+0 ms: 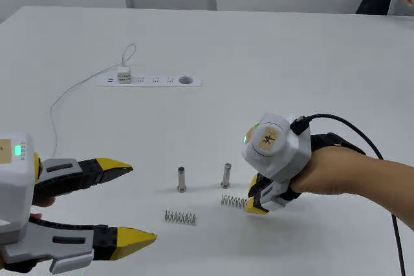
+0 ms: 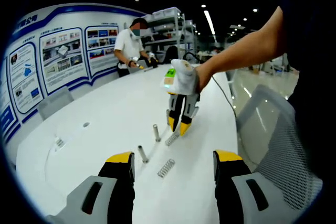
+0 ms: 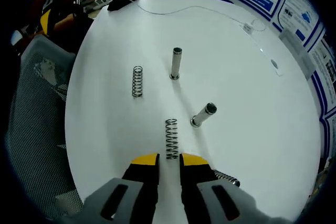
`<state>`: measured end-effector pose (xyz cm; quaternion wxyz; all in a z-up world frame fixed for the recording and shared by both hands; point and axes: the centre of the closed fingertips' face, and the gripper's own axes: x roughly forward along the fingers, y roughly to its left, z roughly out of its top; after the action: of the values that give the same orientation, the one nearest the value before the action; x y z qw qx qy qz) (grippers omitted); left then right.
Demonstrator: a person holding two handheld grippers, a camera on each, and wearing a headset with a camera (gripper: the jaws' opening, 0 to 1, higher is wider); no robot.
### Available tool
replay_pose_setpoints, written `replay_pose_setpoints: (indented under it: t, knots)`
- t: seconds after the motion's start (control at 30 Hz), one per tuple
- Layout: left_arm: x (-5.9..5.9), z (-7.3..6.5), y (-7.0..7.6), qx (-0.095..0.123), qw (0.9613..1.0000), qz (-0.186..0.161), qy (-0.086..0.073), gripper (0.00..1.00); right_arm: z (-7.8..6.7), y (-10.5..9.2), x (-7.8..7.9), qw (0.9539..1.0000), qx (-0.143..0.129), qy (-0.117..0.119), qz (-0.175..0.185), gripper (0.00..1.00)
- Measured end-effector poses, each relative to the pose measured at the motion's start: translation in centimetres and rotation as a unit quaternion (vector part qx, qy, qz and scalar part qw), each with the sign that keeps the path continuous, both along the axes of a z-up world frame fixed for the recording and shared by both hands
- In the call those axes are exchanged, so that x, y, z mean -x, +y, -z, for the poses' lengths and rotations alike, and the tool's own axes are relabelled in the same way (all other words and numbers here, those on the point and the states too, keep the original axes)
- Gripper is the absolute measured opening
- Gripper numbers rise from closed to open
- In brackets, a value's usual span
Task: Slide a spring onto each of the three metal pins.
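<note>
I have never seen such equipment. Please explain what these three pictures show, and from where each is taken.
There is no robot: a person holds a two-jawed gripper in each hand. One picture comes from a camera on the person's head; the two round ones come from cameras on the grippers. On the white table two metal pins stand upright and two springs lie beside them. The left gripper is open and empty. The jaws of the right gripper stand close around one spring's end; whether they grip it, I cannot tell.
</note>
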<state>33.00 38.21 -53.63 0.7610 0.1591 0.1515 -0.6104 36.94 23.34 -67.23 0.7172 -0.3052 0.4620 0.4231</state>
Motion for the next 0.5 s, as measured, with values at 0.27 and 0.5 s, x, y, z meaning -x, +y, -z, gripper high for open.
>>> replay_pose_setpoints:
  t: [0.27,0.5]
  knots:
    - [0.38,0.26,-0.03,0.004,0.9999,-0.01,0.002,0.61,0.53,0.06,-0.14,0.9999,0.005,0.006,-0.009,0.15]
    - [0.75,0.56,-0.52,0.003,1.0,-0.003,0.003,0.6,0.99,0.01,-0.07,0.9998,0.012,0.009,-0.012,0.13]
